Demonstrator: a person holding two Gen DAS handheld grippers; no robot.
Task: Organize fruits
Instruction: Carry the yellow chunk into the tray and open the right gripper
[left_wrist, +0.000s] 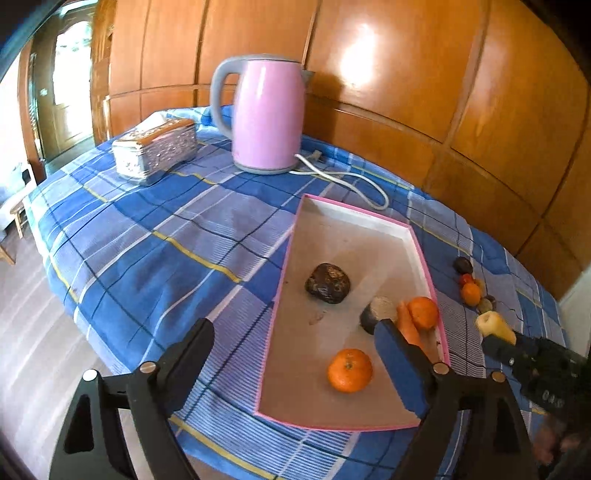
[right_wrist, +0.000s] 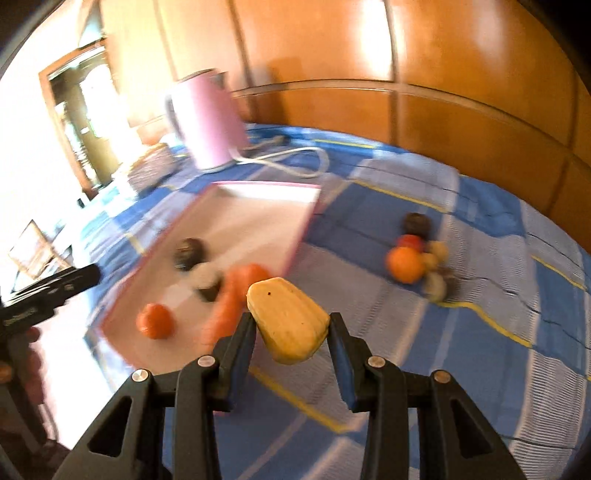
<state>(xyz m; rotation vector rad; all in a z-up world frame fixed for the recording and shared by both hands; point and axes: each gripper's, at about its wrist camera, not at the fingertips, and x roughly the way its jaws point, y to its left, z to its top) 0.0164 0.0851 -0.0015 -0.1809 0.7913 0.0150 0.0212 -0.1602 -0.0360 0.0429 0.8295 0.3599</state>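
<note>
A pink-rimmed tray (left_wrist: 417, 243) lies on the blue checked cloth. In it are a dark fruit (left_wrist: 327, 283), a cut dark fruit (left_wrist: 376, 312), a carrot (left_wrist: 408, 325) and two oranges (left_wrist: 350, 370). My left gripper (left_wrist: 295, 365) is open and empty over the tray's near end. My right gripper (right_wrist: 291, 339) is shut on a yellow ribbed fruit (right_wrist: 288, 325), held above the cloth just right of the tray (right_wrist: 295, 236); the fruit also shows in the left wrist view (left_wrist: 495, 325). A small pile of fruits (right_wrist: 417, 254) lies on the cloth to the right.
A pink kettle (left_wrist: 264, 114) with a white cord (left_wrist: 347, 181) stands behind the tray. A silver tissue box (left_wrist: 155, 149) sits at the far left. Wooden wall panels (left_wrist: 406, 74) close the back. The table's edge drops to the floor (left_wrist: 33, 350) at left.
</note>
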